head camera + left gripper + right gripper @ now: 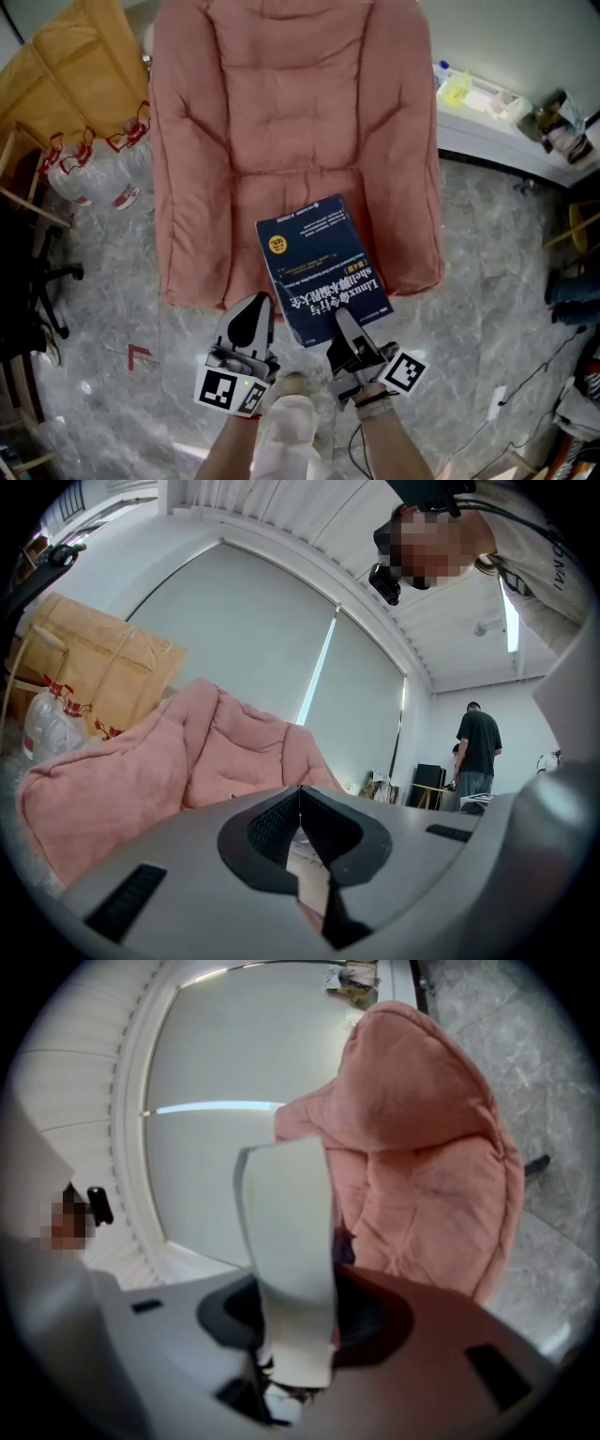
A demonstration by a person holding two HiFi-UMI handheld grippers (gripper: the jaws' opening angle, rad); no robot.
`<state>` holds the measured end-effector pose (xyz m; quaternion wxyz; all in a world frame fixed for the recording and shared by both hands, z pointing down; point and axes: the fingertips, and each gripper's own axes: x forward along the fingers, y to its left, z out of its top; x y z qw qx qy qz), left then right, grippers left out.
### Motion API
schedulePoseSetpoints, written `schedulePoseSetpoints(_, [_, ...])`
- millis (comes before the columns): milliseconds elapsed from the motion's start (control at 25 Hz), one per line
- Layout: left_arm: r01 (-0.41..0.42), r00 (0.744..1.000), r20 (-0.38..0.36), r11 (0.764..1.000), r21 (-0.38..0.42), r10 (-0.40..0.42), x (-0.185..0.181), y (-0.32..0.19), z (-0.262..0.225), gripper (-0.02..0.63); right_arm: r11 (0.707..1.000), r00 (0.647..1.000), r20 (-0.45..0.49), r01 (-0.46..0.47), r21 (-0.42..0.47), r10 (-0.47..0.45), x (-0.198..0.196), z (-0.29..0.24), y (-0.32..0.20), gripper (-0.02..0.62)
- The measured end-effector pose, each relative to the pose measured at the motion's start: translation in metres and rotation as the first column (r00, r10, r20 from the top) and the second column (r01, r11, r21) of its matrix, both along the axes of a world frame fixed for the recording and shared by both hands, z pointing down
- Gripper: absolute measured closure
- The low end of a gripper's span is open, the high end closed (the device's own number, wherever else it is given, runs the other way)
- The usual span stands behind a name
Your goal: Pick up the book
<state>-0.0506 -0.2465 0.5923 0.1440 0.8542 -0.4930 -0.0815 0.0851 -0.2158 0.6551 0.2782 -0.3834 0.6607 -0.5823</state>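
The blue book (319,262) with white print hangs tilted over the front edge of the pink cushioned armchair (281,112). My right gripper (345,323) is shut on its near edge. In the right gripper view the pale page block (286,1241) stands up between the two jaws of the right gripper (298,1335), with the armchair (422,1147) behind it. My left gripper (260,307) sits just left of the book's near corner. Its jaw tips meet in the left gripper view, so the left gripper (300,794) is shut. Whether it touches the book I cannot tell.
Plastic water bottles (89,173) and a brown paper bag (84,56) lie left of the armchair. A black office chair base (33,277) stands at the far left, and a white ledge with clutter (487,131) runs along the right. A person (478,747) stands far off. The floor is grey marble.
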Motion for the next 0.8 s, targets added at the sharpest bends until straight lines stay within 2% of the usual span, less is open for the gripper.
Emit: schedulePoseSetpoints(800, [-0.023, 0.999, 0.034, 1.000, 0.019, 0.023, -0.007, -0.007, -0.046, 0.595, 0.998, 1.000, 0.014, 0.005, 0.056, -0.006, -0.002, -0.046, -0.006, 0.419])
